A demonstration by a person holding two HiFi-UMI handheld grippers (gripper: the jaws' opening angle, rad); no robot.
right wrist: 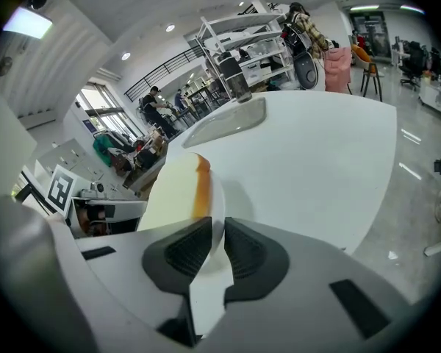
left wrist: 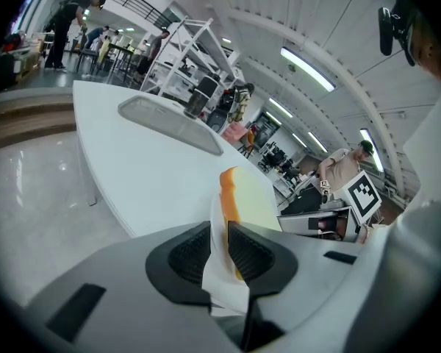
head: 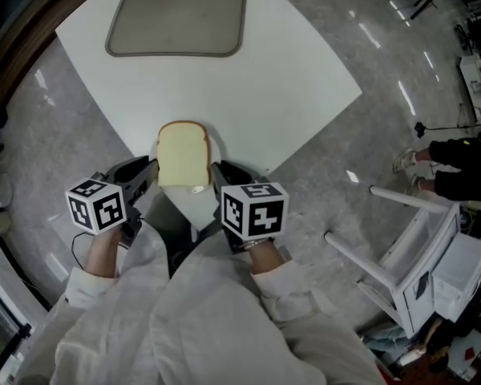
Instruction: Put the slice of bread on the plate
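A slice of bread [head: 183,155] with a tan crust lies on a white paper sheet [head: 196,189], held level just over the near corner of the white table [head: 289,79]. My left gripper [head: 152,167] is shut on the sheet's left edge, where the crust [left wrist: 228,190] also runs down between the pads. On the opposite edge my right gripper [head: 216,171] is shut on the sheet beside the bread [right wrist: 178,190]. The paper [left wrist: 224,278] [right wrist: 209,285] hangs below both pairs of jaws. A flat grey rectangular tray-like plate [head: 176,18] [left wrist: 169,120] [right wrist: 224,123] rests at the table's far end.
A dark bottle [left wrist: 196,98] [right wrist: 237,79] stands just behind the grey plate. A white rack [head: 417,255] lies tipped over on the floor at the right, and a seated person's legs [head: 457,163] are beyond it. Shelving and people fill the room's background.
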